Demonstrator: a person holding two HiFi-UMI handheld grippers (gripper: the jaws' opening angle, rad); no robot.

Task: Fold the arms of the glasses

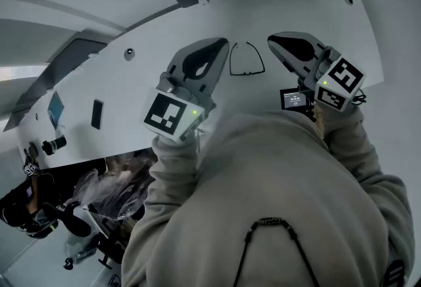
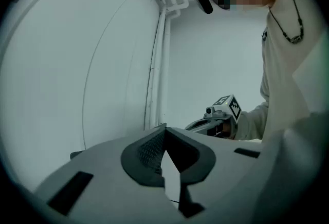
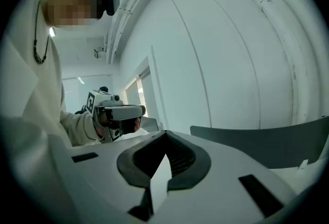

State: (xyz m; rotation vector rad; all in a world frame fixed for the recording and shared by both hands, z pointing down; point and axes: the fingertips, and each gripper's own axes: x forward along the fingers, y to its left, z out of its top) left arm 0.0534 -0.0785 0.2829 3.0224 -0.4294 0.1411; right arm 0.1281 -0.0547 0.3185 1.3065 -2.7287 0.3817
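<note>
Flanking the glasses [image 1: 245, 74] on the white table [image 1: 296, 16]: left gripper [image 1: 222, 47] at 9 o'clock, right gripper [image 1: 273, 41] at 3, both with fingers pressed together on nothing, seemingly staged for one arm each. Arms maybe open, outline too thin to tell. No readable writing, only square markers [image 1: 164, 114].

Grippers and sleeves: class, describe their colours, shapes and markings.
Both the left gripper and right gripper are grey, tapering shells with dark inner linings. Each carries a white cube with black square markers and a green light. Sleeves are pale, loose fabric.
</note>
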